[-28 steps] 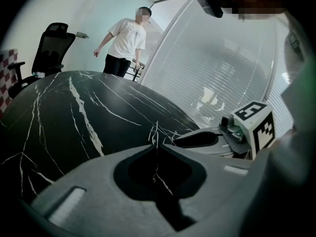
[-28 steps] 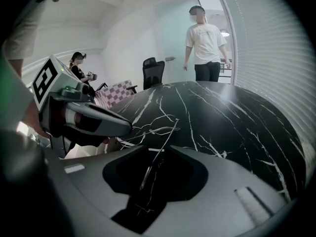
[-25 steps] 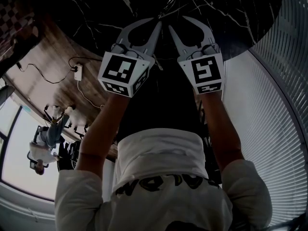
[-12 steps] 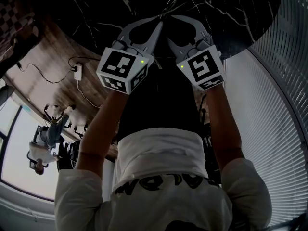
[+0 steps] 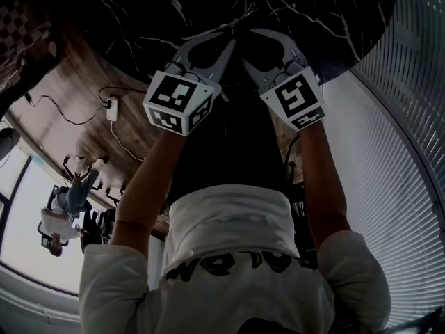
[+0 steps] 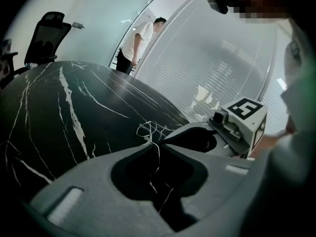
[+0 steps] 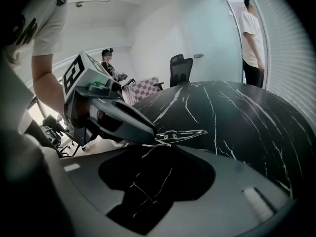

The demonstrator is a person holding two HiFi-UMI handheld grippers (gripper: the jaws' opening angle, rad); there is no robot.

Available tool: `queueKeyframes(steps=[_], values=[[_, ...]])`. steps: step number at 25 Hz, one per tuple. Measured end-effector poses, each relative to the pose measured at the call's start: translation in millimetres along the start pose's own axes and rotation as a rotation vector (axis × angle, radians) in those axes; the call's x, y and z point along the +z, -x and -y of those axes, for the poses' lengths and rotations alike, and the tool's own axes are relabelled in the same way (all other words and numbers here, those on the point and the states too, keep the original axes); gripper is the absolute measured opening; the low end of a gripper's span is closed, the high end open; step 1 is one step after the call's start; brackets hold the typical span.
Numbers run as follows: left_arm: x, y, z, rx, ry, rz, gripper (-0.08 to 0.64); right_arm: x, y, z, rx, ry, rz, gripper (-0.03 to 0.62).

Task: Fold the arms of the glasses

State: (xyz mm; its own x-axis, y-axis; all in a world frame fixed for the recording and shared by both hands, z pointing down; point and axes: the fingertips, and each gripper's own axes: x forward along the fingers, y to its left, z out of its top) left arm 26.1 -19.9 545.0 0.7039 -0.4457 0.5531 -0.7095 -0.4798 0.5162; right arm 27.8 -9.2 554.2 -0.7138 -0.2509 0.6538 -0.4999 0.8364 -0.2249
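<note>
Thin wire-framed glasses point(image 7: 181, 133) lie on the black marble table point(image 7: 237, 112), faint in the head view point(image 5: 240, 12). My left gripper point(image 6: 153, 144) is shut on a thin wire part of the glasses point(image 6: 148, 131), which runs down between its closed tips. In the head view the left gripper point(image 5: 231, 37) and the right gripper point(image 5: 249, 45) sit close together over the table point(image 5: 132, 12). The right gripper point(image 7: 165, 144) is just short of the frame, jaws opening, with nothing pressed between them. The left fingertip point(image 7: 145, 129) crosses in front of it.
A black office chair point(image 7: 180, 68) and a checkered seat point(image 7: 143, 89) stand at the table's far side. A person point(image 6: 138, 41) stands by the glass wall. A power strip point(image 5: 111, 107) with cables lies on the wooden floor. Slatted blinds point(image 5: 393, 152) run along the right.
The right gripper has tilted and rolled, and its jaws have spread wider. The left gripper has stayed put, still closed at the glasses.
</note>
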Motion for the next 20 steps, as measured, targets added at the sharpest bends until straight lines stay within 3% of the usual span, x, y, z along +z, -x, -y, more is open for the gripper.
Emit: queueKeyframes(steps=[10, 20], values=[[11.4, 13.1, 14.2, 0.021, -0.01, 0.021, 0.052, 13.1, 50.6, 11.6, -0.09, -0.044, 0.065, 0.179], [81.4, 88.1, 77.9, 0.03, -0.027, 0.148, 0.052, 104.8, 139.7, -12.7, -0.141, -0.09, 0.261, 0.114]])
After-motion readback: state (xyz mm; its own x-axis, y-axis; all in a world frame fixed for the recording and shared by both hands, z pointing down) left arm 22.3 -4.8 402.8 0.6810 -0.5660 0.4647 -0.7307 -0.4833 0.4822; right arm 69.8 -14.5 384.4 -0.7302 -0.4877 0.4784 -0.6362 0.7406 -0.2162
